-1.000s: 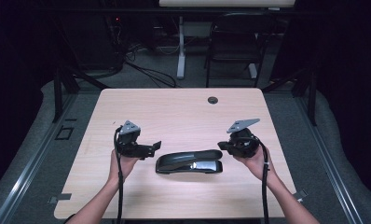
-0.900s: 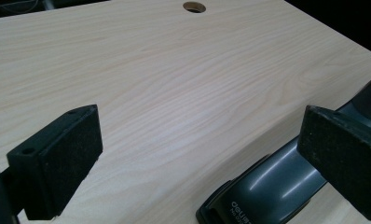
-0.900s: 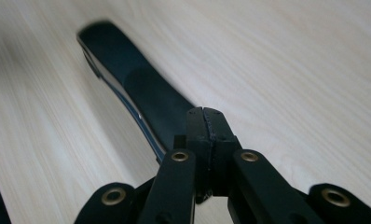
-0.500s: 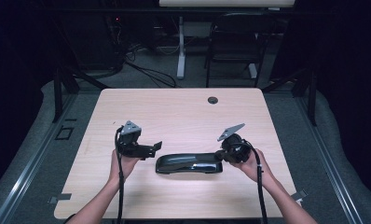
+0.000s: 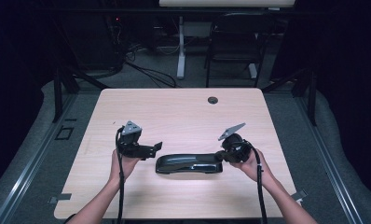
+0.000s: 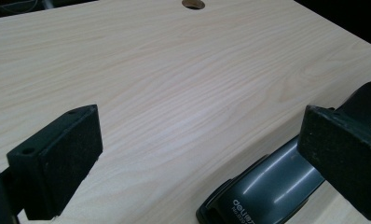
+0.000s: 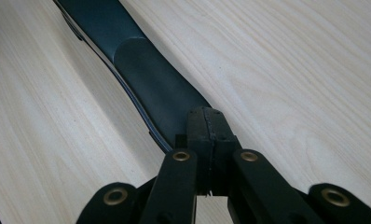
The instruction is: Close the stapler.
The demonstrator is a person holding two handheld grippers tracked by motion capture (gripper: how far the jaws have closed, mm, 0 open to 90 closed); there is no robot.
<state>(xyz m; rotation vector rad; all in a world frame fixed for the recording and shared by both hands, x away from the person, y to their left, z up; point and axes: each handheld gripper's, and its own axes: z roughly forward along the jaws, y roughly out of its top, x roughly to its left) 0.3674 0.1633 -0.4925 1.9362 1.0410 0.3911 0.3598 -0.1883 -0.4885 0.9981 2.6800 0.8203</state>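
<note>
Stapler (image 5: 189,164) lies between your tongs: right gripper (image 7: 207,125), pads together, presses its rear end, left gripper (image 5: 152,148) stands apart at its nose. Next, push down firmly.

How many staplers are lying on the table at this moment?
1. The black stapler lies on the near middle of the table, between the left gripper and the right gripper, whose shut fingers are at its right end.

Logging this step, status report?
Left tongs open, beside stapler. Right tongs shut, tips on stapler's rear end, nothing gripped. Table around it bare.
</note>
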